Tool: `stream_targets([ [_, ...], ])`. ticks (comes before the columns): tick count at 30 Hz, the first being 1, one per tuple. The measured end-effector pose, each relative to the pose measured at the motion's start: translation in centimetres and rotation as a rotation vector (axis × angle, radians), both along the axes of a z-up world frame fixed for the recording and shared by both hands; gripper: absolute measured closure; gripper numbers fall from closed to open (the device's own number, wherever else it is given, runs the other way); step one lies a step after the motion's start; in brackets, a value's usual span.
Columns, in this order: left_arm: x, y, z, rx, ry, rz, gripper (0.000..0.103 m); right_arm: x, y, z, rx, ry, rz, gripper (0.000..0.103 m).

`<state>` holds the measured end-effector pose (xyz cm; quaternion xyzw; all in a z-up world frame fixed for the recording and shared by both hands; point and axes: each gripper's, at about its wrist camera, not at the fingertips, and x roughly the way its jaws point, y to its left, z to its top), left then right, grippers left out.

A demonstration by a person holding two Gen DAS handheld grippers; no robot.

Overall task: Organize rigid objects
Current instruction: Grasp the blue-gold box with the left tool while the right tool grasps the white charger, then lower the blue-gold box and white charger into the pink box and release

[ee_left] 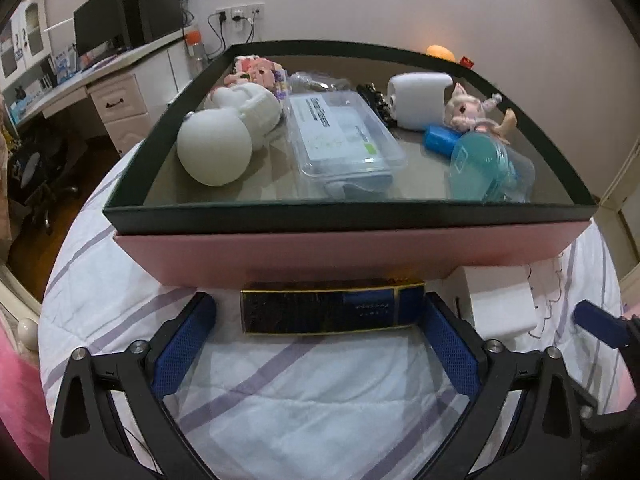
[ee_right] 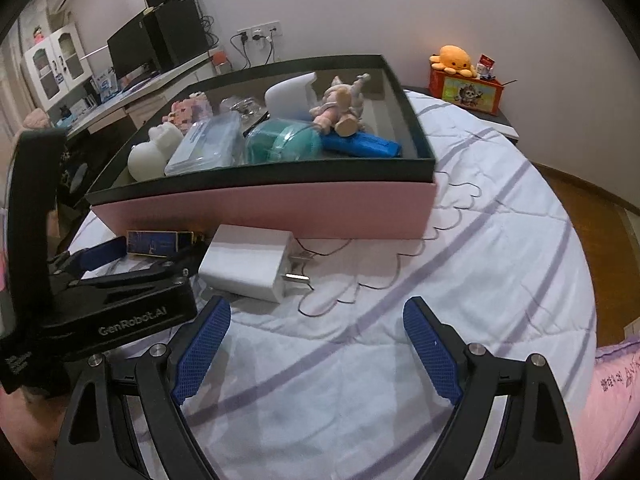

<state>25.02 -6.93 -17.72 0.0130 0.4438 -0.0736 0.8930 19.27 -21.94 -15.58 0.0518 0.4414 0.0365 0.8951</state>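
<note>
**Both hand-held grippers low over the bed, jaws wide**

Blue-padded fingers of the left hand-held gripper (ee_left: 316, 344) stand wide apart just above the striped bedspread (ee_left: 280, 408). Dark blue box with gold trim (ee_left: 332, 312) lies between the fingertips; pads flank its two ends, contact not certain. Nothing gripped.

Right hand-held gripper (ee_right: 316, 348) also wide, only quilt between its pads. It sits just right of the left unit, whose black body shows at the left edge of the right wrist view.

White plug adapter (ee_right: 248, 266) lies on the bed beside the blue box, prongs pointing right, thin dark cord looping away across the quilt.

Behind both: pink box with black-rimmed tray (ee_left: 344, 216) resting on the bed. Contents, left to right in the left wrist view:
- white round-headed figure (ee_left: 224, 136)
- clear plastic case (ee_left: 344, 140)
- white device (ee_left: 418, 100)
- pink doll (ee_left: 468, 112)
- blue cylinder (ee_left: 438, 140), under the doll
- teal item in clear packaging (ee_left: 488, 168)

Orange plush (ee_right: 452, 58) sits on a red tin by the wall.
</note>
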Motion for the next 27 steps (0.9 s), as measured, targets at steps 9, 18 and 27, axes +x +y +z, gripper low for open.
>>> stream_targets([
  [9,-1.1,3.7,0.5,-0.034,-0.019,0.049,0.019,1.8,1.6,-0.4,0.025,-0.003,0.03,0.013],
  [18,-1.7,5.4,0.5,-0.039,-0.023,0.077,0.019,3.1,3.5,-1.0,-0.048,-0.003,0.046,0.031],
  [27,-3.5,5.4,1.4,-0.057,-0.038,0.063,0.019,0.3,2.1,0.3,0.015,-0.039,0.057,0.032],
])
